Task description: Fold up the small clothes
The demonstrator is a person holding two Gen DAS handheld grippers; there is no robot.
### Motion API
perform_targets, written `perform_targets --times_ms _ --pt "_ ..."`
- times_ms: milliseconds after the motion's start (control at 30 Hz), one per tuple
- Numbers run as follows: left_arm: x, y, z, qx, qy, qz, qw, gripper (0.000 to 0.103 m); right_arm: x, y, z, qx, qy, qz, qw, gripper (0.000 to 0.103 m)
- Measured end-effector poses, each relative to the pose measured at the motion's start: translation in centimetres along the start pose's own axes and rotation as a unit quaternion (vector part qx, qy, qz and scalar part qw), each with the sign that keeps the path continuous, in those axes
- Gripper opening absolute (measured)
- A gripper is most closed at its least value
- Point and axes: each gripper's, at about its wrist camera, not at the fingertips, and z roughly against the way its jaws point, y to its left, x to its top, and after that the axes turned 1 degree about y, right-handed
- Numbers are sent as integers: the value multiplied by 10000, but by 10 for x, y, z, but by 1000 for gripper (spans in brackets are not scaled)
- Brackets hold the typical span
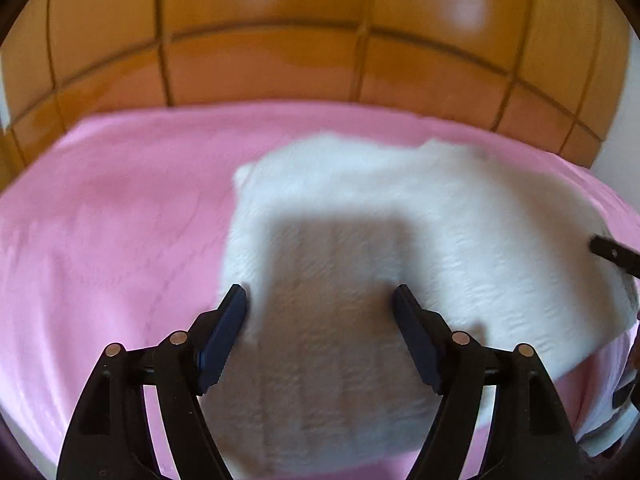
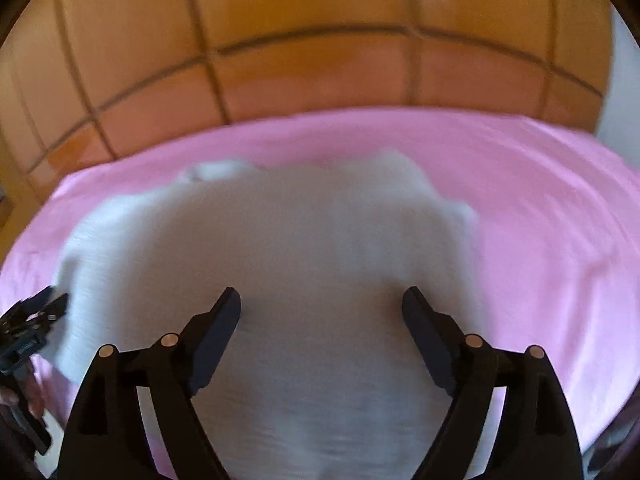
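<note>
A white fuzzy garment (image 1: 400, 216) lies spread on a pink sheet (image 1: 120, 220). My left gripper (image 1: 320, 300) is open, hovering over the garment's near left part with nothing between its fingers. My right gripper (image 2: 322, 302) is open too, over the near middle of the same white garment (image 2: 280, 240), which lies on the pink sheet (image 2: 540, 220). A tip of the right gripper shows at the right edge of the left wrist view (image 1: 612, 256). The left gripper shows at the left edge of the right wrist view (image 2: 32, 320). Both views are blurred.
A wooden panelled headboard or wall (image 1: 280, 40) rises behind the sheet's far edge and also fills the top of the right wrist view (image 2: 320, 40). A white wall strip (image 1: 628, 100) is at the far right.
</note>
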Motion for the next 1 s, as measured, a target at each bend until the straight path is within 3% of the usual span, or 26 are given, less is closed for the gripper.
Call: perform_targets --times_ms 133,267,367,467,567,1000 --pt "2 -4 24 -78 -189 186 9996 76 -5 -22 8 6 -53 -383 9993 82" --pt "-3 -31 48 -580 -402 -37 9975 76 -6 -2 35 250 -323 -255 9988 84" --pt "-17 -59 48 -847 -210 -398 9954 76 -18 24 47 527 -345 85 9980 87" --pt "-34 -82 28 -565 122 -799 9951 76 -38 46 41 360 -202 609 9973 92" --pt "-36 -84 21 -473 158 -671 9965 77 -56 45 10 -63 232 665 9975 93" --pt "-32 -77 52 -363 -88 -486 9981 77 -47 13 34 151 -116 -54 9998 97"
